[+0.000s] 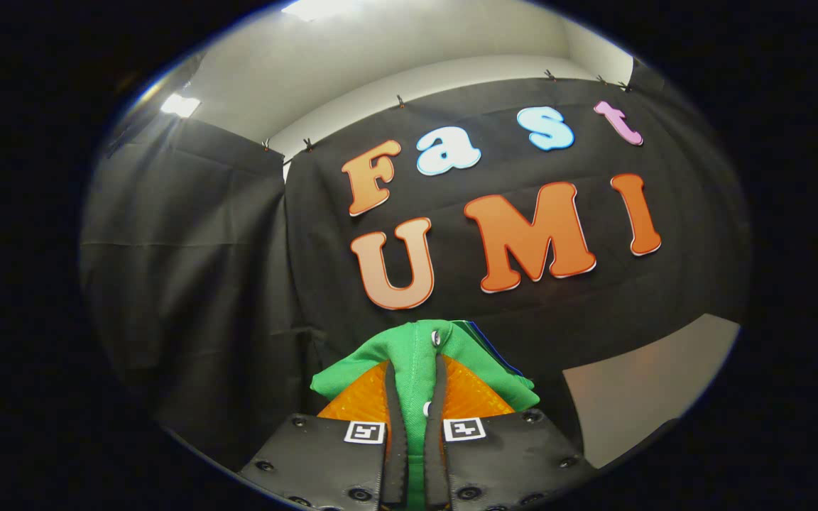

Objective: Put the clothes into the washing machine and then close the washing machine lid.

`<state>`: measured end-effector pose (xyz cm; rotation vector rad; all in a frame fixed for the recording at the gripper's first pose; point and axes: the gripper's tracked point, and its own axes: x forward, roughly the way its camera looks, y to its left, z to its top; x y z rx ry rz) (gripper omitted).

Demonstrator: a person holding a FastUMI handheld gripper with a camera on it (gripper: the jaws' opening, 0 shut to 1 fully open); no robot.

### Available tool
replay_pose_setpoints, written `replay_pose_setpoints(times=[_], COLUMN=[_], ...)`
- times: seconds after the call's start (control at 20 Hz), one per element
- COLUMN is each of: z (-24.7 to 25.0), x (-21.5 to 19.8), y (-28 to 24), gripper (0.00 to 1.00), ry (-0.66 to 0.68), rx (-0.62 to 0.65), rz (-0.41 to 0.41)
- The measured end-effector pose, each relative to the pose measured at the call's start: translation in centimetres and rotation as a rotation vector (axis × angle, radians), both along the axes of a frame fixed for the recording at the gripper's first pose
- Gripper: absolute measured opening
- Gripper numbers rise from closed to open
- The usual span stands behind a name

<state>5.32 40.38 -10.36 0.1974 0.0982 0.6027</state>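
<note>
A green garment (416, 362) with small white buttons is pinched between my two fingers and bunches up over their tips. My gripper (416, 383) is shut on it and held up in the air, facing the black cloth wall. A sliver of blue cloth (494, 348) peeks out behind the green fabric on its right side. The lower part of the garment is hidden behind the gripper body.
The black cloth wall (203, 284) stands close ahead and wraps round to the left. A pale flat surface (636, 397) shows low to the right of the fingers. A white wall and ceiling lights lie above the cloth.
</note>
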Motion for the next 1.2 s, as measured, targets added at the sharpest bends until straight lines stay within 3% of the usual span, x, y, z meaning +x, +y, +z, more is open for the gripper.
replay_pose_setpoints(times=[0.5, 0.75, 1.2], z=[-18.9, -28.0, -38.3], x=[8.0, 9.0, 8.9], y=[9.7, 10.8, 11.0], gripper=[0.16, 0.17, 0.17], ry=[0.389, 0.582, 0.821], rx=[-0.117, -0.179, -0.295], rz=[-0.037, -0.061, -0.103])
